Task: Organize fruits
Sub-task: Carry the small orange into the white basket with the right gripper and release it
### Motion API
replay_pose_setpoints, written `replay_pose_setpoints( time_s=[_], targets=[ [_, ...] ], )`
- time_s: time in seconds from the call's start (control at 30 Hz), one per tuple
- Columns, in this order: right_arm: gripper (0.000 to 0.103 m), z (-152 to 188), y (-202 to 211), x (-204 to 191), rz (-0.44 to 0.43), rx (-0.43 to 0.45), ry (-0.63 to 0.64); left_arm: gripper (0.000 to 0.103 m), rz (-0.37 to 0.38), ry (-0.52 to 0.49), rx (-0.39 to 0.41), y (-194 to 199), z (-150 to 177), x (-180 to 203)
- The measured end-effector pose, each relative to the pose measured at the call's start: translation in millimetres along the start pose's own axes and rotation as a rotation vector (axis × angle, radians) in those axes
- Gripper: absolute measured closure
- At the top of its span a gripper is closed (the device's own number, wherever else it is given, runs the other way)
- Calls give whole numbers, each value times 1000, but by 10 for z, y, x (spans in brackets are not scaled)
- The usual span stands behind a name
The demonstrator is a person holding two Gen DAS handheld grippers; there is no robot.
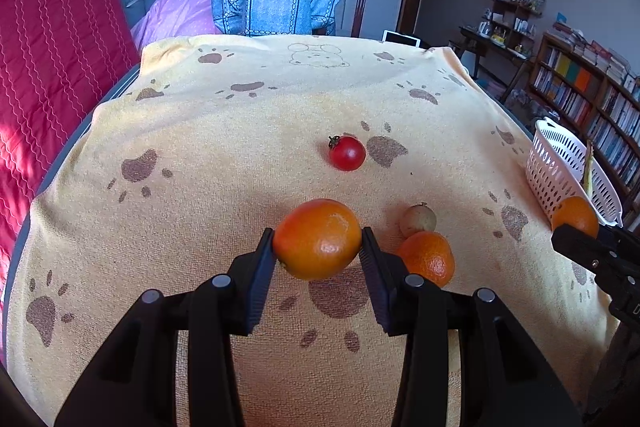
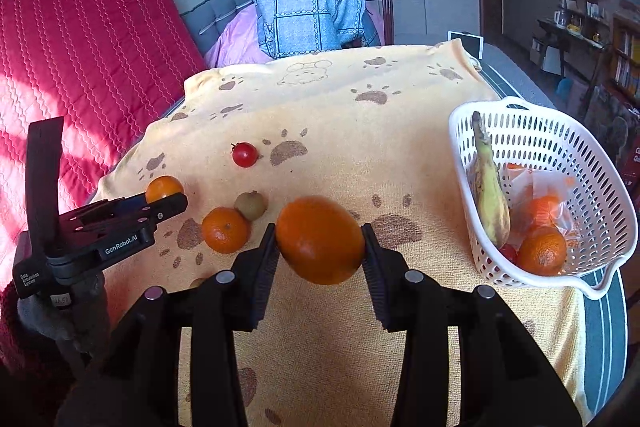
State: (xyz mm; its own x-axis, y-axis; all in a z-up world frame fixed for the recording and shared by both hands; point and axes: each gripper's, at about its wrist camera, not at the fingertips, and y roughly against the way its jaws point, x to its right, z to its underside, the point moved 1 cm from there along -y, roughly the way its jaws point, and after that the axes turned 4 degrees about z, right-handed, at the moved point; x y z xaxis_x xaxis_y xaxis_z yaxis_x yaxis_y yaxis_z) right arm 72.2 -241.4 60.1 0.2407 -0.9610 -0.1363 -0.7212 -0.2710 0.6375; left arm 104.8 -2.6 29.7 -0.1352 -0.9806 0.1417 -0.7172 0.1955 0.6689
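Black, ribbed pads of the left gripper fill the bottom of the left wrist view, pinching a round, glossy orange between them, one pad on each side of it. Below it lies a yellow terry towel printed with brown paw marks, spread over a table. Just right of the held fruit a smaller, dimpled tangerine rests on the towel, touching a small brownish round fruit behind it. Farther back a small red tomato with a green stalk lies alone. At the right edge stands a white perforated plastic basket, and before it the right gripper's dark fingers enter, with a second orange at their tips.

From the right wrist view, the right gripper is likewise clamped on that large orange, which hangs clear of the towel. To the right the basket holds a spotted yellow-green banana, a tangerine, a crinkled clear wrapper with orange pieces, and something small and red. To the left the left gripper appears from the side, its fingers around its orange. Between the two grippers lie the loose tangerine and the brownish fruit, touching; the tomato sits behind them.
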Motion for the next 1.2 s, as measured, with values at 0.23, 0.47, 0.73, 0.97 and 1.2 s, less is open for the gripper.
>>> replay_pose_setpoints(
  time_s=[0.23, 0.47, 0.73, 0.97, 1.2],
  targets=[
    [61, -93, 241, 136, 20, 80, -45, 60, -44, -17, 28, 32, -2, 8],
    [61, -131, 422, 310, 59, 130, -80, 60, -85, -40, 52, 67, 9, 56],
    [61, -154, 589, 542, 115, 177, -120, 60, -128, -64, 72, 109, 24, 103],
    [61, -139, 690, 836, 176, 202, -177, 60, -142, -76, 73, 100, 29, 125],
    [61, -104, 724, 1124, 241, 205, -228, 60, -137, -93, 67, 92, 35, 176]
  ],
)
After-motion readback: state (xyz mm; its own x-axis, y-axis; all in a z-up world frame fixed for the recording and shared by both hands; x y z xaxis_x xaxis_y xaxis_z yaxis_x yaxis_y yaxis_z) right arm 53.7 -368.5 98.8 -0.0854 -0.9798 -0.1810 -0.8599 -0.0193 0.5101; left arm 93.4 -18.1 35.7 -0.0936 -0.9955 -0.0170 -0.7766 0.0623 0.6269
